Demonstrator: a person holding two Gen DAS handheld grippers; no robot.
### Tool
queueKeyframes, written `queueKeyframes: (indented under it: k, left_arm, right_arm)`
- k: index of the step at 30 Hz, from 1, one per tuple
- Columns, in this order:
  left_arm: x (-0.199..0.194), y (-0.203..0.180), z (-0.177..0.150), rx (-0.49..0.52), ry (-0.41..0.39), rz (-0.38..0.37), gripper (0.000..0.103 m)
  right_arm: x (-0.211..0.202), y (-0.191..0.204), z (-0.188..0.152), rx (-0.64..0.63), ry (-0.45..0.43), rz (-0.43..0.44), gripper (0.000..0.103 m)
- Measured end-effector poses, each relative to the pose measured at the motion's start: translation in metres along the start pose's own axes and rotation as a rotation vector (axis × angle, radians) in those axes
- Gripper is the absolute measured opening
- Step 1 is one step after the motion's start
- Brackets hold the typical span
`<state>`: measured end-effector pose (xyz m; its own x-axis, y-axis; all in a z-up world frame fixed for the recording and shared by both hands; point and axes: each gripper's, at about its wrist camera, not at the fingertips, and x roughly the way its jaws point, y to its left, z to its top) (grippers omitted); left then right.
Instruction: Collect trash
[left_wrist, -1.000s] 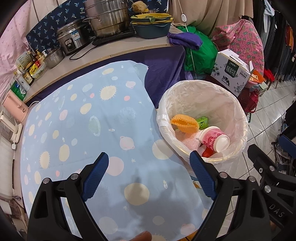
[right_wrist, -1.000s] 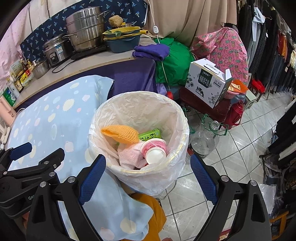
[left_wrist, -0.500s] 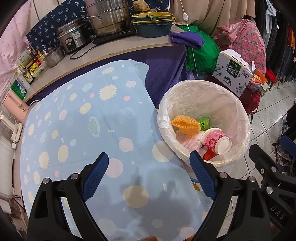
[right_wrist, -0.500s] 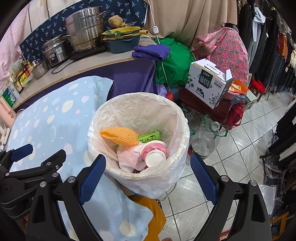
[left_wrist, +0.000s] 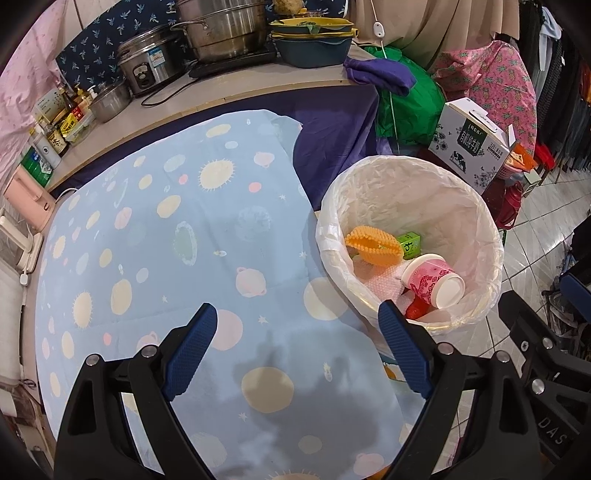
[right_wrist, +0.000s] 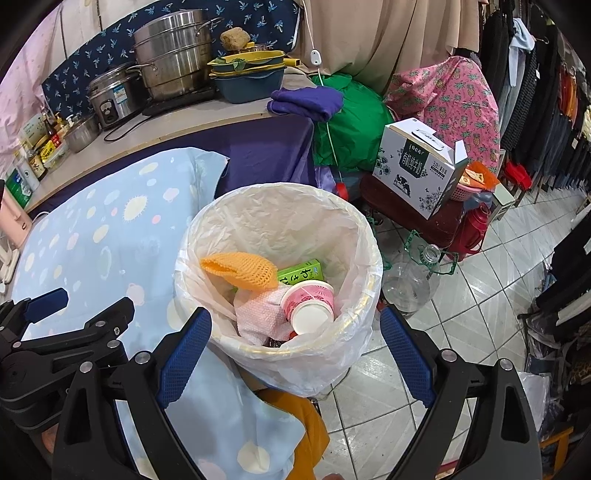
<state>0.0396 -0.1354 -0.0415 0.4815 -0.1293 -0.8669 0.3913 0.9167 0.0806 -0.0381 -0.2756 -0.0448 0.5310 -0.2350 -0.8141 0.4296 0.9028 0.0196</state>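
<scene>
Left wrist view: I hold the left tool (left_wrist: 297, 350) with its blue pads apart and nothing between them, above the bench (left_wrist: 155, 236) under its pale blue spotted cloth. The trash bin (left_wrist: 476, 206), lined with a white bag, stands just off the bench's right edge. In it I see an orange mesh piece (left_wrist: 373, 245), a green carton (left_wrist: 410, 243) half covered by that mesh, a pink paper cup (left_wrist: 432, 282) on its side, and pink bubble wrap (left_wrist: 380, 284). A red item below the cup is mostly hidden; I cannot identify it.

Right wrist view: my right tool (right_wrist: 295, 350) is likewise spread wide and empty, directly over the bin's near rim. Its frame cuts off the bin's base.
</scene>
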Motion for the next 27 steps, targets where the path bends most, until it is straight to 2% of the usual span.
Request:
queueKeyframes:
  k: [27]
  left_arm:
    - [-0.0008,-0.0008,-0.0012,0.014,-0.001,0.01,0.084]
  right_arm:
    - [0.001,0.0025,0.0017,-0.008,-0.002,0.002,0.088]
